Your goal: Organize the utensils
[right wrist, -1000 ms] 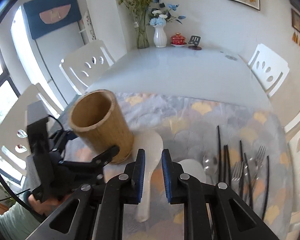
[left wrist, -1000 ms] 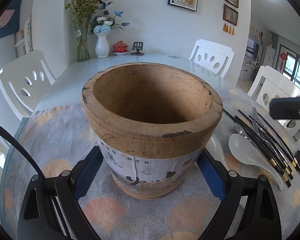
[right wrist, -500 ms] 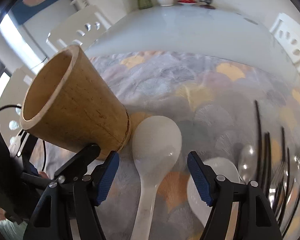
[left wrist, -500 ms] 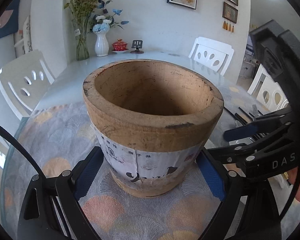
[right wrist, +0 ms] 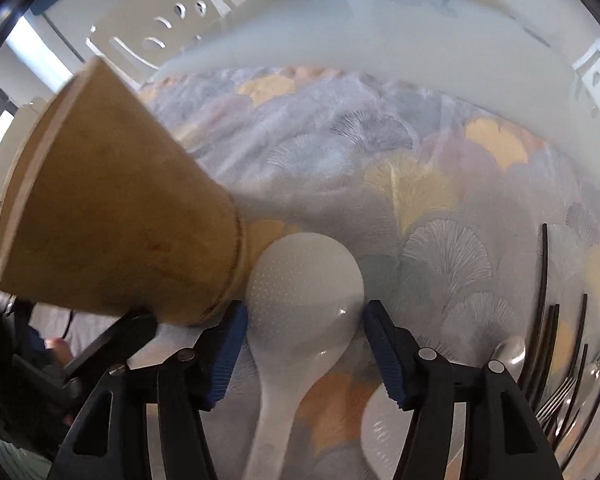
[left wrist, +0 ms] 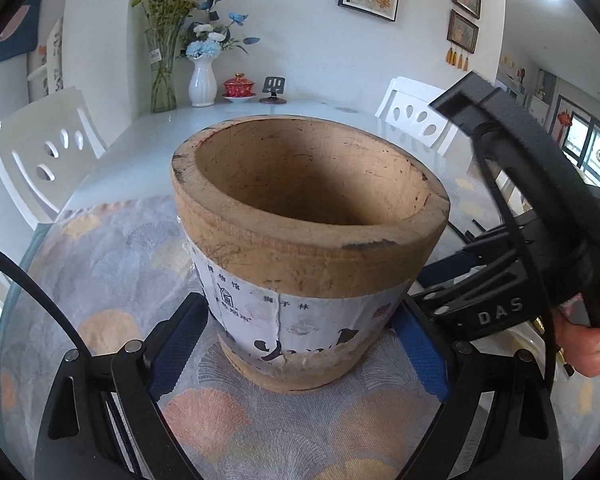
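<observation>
The desk (right wrist: 380, 32) with its patterned cloth (right wrist: 420, 184) fills more of the right wrist view than a second ago, when that camera took in the room and chairs; the far wall has slid to the top edge. That fits the right gripper (right wrist: 302, 344) having tipped downward and come close over the utensils.

The wooden holder (left wrist: 308, 248) sits at the centre of the left wrist view, upright on the cloth, and in the right wrist view it looms at the left. The left gripper (left wrist: 300, 344) has its fingers on either side of the holder's labelled base, blue pads against it, gripping it as in the earlier frames; holder and left gripper sit where they did.

The right gripper, absent from the left wrist view apart from a dark corner a second ago, now fills that view's right side, with a hand (left wrist: 588, 344) on its handle.

Its fingers, nearly together a second ago, have just been opening and now stand apart, straddling the bowl of the white rice paddle (right wrist: 300, 300) at lower centre, which lies flat just beside the holder's foot. The pads appear not yet to press it.

I judge a pickup of the paddle is being set up, with the holder empty so far as its interior shows.

The black chopsticks (right wrist: 544, 300) and forks (right wrist: 572, 384) lie untouched at lower right.
</observation>
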A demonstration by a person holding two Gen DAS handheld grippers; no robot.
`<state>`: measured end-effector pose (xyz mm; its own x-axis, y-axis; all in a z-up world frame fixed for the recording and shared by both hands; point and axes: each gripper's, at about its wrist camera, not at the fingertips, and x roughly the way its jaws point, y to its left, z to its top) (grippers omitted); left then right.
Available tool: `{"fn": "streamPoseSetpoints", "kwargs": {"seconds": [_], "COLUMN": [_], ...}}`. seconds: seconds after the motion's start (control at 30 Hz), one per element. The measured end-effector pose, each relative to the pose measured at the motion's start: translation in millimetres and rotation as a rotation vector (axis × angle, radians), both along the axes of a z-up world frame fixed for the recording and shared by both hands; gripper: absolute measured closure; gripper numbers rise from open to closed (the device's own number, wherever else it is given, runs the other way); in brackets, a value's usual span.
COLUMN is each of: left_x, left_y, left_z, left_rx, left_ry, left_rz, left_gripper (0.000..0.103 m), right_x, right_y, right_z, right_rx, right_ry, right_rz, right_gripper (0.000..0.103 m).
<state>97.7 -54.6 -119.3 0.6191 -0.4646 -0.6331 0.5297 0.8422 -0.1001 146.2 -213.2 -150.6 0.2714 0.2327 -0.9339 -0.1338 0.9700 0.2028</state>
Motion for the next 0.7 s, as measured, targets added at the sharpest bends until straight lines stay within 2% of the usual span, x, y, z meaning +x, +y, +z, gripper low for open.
{"fn": "streamPoseSetpoints", "kwargs": {"seconds": [0.27,0.33,0.43,0.53,0.6,0.7], "left_x": [-2,-1,1,2,2,2], "left_y": [-2,-2,-1,-1,-1,-1], "left_z": [0,1,1,1,1,1], "left_rx": [0.014,0.012,0.008,0.007,0.007,0.008], "left_ry": [-0.007,-0.005,0.001,0.002,0.002,0.001], "left_rz": [0.002,0.003,0.001,0.001,0.001,0.002], "left_gripper": [0.01,0.01,0.01,0.01,0.01,0.01], "right_x": [-8,-24,-54,-82,-104,-133], "right_y": [5,6,-12,-31,-41,-49], "right_z": [4,8,20,24,23,26], "right_rx": [-0.076,-0.07,0.006,0.036,0.064,0.027], "right_ry": [-0.047,-0.093,-0.131,-0.12,-0.08,-0.06], "right_rz": [0.103,0.12,0.065,-0.009,-0.048,-0.094], "right_gripper": [0.044,0.056,0.067,0.067,0.067,0.067]}}
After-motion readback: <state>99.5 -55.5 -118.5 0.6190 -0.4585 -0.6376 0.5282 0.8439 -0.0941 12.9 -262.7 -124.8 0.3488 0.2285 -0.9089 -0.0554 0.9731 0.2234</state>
